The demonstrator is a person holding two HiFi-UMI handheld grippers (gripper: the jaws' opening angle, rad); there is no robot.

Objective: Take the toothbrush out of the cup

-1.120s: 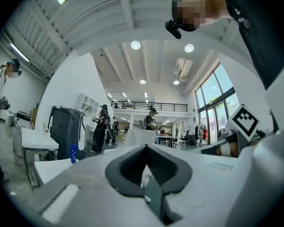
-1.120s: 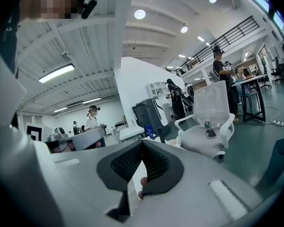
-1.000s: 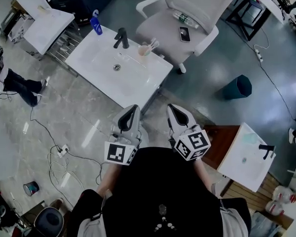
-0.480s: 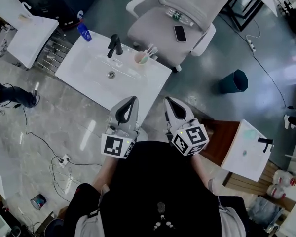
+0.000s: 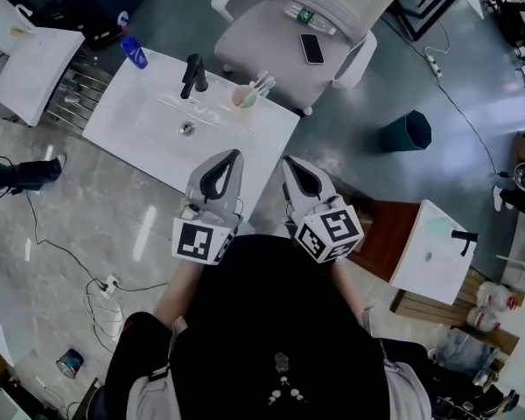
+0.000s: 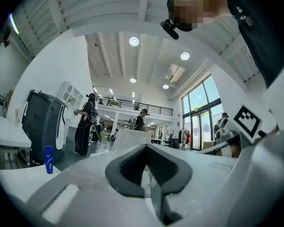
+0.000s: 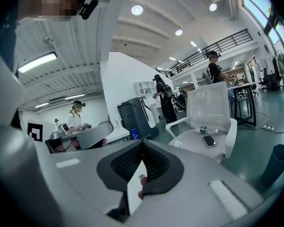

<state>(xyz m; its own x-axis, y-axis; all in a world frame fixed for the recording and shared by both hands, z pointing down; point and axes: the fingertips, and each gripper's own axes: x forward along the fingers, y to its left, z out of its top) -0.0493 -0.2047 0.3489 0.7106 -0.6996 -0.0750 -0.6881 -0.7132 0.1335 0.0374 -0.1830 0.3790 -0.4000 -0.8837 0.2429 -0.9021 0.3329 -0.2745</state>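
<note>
The left gripper (image 5: 234, 154), white with dark ribbed pads and a marker cube at its back, has its jaws closed tip to tip with nothing between them. The right gripper (image 5: 287, 160), same build, is likewise closed and empty. Both are held side by side in front of the person's dark-clothed torso, forearms bent in close. They point forward and about level, the right tipped slightly downward. The left tips sit over the near edge of the white rectangular washbasin counter (image 5: 140, 134), the right tips just off its near corner, over the grey floor. The small pinkish cup (image 5: 242, 99) stands at the far side of the counter, just beside the black faucet (image 5: 192, 75). The pale toothbrush (image 5: 263, 82) stands in it, leaning toward the white office chair (image 5: 271, 38). Both grippers are well apart from the cup. A blue bottle (image 5: 133, 52) stands at the counter's far left corner.
</note>
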